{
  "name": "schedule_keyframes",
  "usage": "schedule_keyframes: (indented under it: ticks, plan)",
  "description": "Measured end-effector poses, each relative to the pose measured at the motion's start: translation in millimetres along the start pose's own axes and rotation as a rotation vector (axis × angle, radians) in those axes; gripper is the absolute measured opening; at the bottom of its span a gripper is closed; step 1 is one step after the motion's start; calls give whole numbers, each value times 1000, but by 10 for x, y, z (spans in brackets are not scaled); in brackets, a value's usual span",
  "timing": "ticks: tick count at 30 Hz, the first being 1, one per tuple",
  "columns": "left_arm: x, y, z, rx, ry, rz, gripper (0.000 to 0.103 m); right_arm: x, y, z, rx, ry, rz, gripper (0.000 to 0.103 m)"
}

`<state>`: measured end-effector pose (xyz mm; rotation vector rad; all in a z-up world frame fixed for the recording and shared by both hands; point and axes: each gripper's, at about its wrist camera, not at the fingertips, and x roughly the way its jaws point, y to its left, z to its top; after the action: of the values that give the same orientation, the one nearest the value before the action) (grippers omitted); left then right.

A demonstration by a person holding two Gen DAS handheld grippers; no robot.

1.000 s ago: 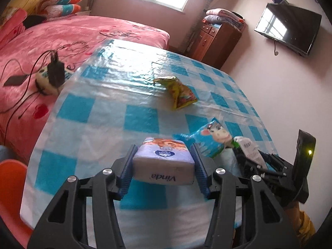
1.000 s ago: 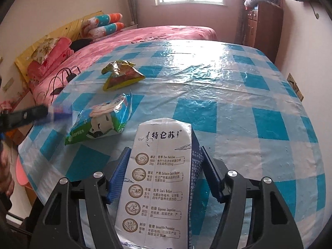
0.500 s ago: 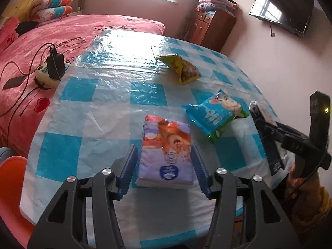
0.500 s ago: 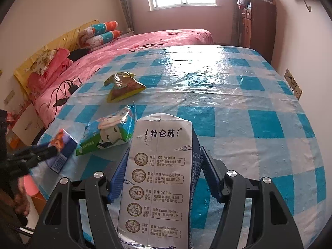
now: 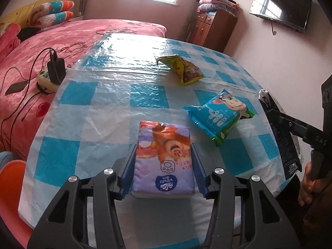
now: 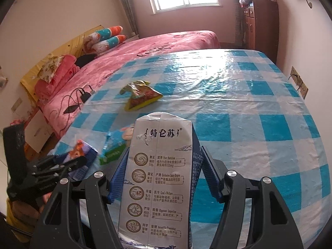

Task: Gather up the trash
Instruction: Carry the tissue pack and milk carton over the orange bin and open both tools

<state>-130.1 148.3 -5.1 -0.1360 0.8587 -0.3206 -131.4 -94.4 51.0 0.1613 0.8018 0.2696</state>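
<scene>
Left wrist: tissue pack (image 5: 165, 159) clamped between fingers (image 5: 128, 172), above table (image 5: 103, 108).

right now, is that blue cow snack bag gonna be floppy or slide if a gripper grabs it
The blue cow snack bag looks puffy and crinkled, so it probably crumples and weighs little. Its glossy film on the shiny plastic tablecloth may skid when nudged. Lying flat, it shouldn't roll.

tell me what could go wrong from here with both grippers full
The left gripper clamps only the near end of the tissue pack, so it could sag or slip out. The right gripper squeezes a milk carton; leftover liquid might spill. The blue snack bag and yellow snack bag remain uncollected on the table.
</scene>
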Motion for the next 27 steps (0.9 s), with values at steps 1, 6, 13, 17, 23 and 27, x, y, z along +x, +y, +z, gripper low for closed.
schedule_keyframes:
  ticks: [1,6,13,17,23,27]
  plan:
    - [-13,21,-7,-9,-2,-5,51,-3,25,8,0,0,6,66]
    - [-163,185,-41,-73,-30,-31,51,15,231,68,-8,7,60,66]
    - [-461,500,-100,-162,-91,-35,51,116,637,151,-45,34,150,66]
    - [-619,724,-188,-213,-114,-6,51,199,923,211,-80,52,211,66]
    - [-860,1182,-387,-310,-134,75,52,376,1509,295,-146,84,334,66]
    - [-1004,1524,-579,-395,-135,139,52,517,2003,304,-215,106,422,66]
